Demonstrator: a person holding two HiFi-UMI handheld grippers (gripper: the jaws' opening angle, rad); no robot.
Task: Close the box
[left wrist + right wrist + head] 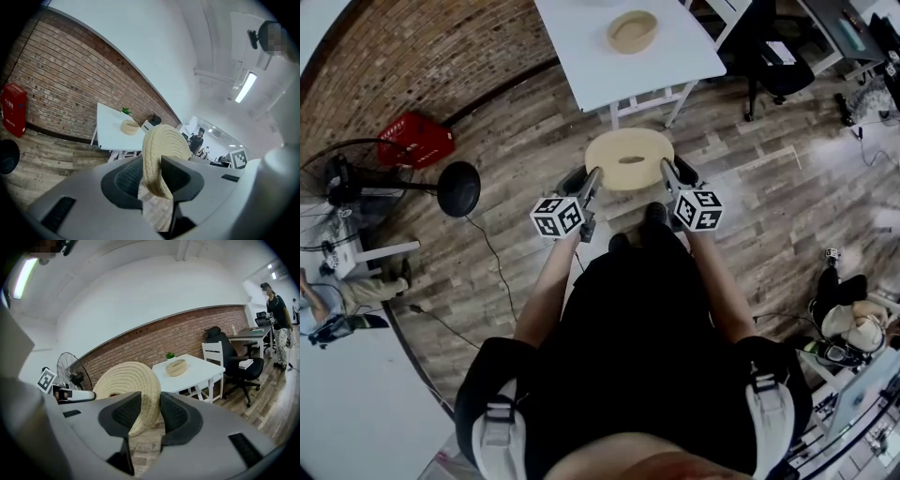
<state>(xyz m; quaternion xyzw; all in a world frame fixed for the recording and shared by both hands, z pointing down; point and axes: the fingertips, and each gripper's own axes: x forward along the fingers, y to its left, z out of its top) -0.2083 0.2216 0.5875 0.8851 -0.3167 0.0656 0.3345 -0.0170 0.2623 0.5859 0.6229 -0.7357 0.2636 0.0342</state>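
A round woven rope lid hangs in the air above the wooden floor, held between both grippers. My left gripper is shut on the lid's left rim. My right gripper is shut on its right rim. In each gripper view the rim sits pinched between the dark pads. The open woven box stands on a white table ahead of the lid. It also shows in the left gripper view as the box and in the right gripper view as the box.
A red crate, a standing fan and a black round base stand at the left by the brick wall. A black office chair and a white chair are right of the table. A person stands far right.
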